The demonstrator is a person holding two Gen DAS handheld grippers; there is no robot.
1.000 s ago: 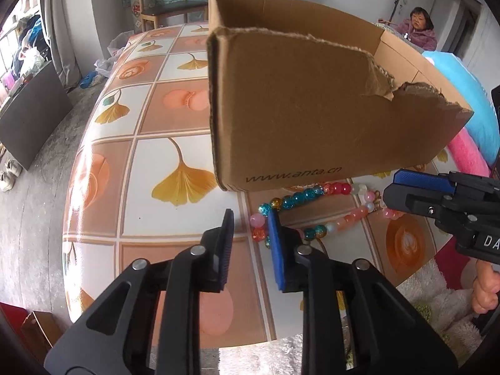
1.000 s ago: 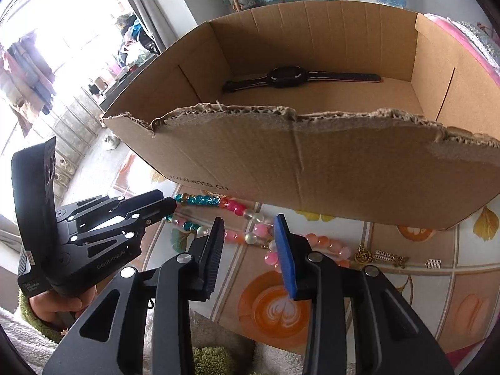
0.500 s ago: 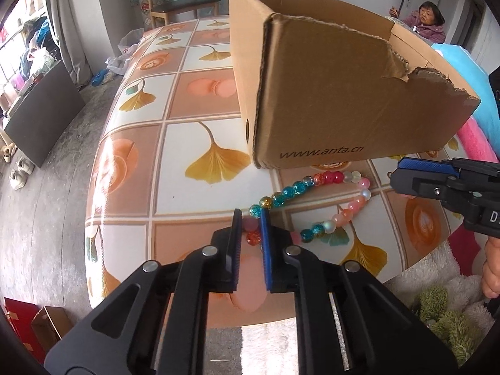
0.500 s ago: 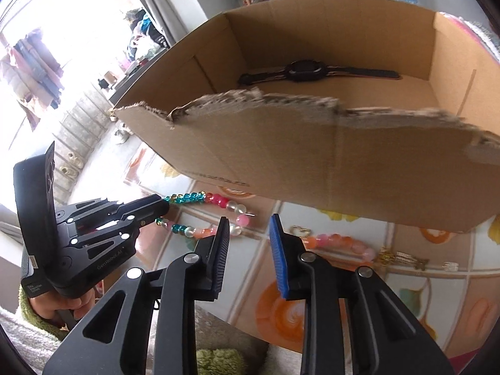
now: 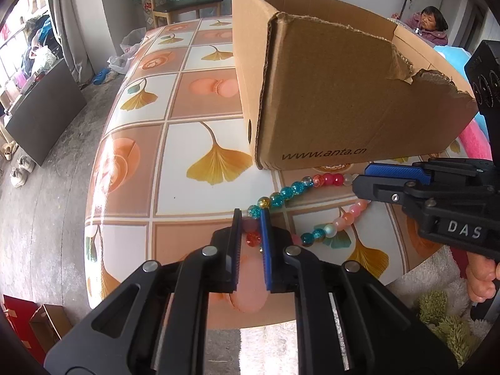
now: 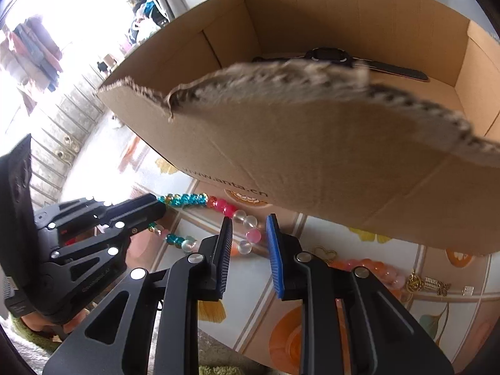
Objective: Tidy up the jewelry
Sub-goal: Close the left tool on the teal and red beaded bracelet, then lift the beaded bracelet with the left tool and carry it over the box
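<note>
Left gripper [image 5: 251, 229] pinches necklace [image 5: 290, 192] end at lower centre; strand runs right to right gripper [image 6: 248, 237], fingers closing around beads, box [image 5: 343, 93] above

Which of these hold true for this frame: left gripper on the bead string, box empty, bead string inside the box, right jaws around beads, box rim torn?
1. The left gripper is clamped on the bead string. True.
2. The cardboard box is empty. False: a black watch lies inside.
3. The bead string is already in the box. False: it lies on the table in front of it.
4. The right gripper has beads between its jaws, which have just been closing. True.
5. The box's near rim is torn. True.
</note>
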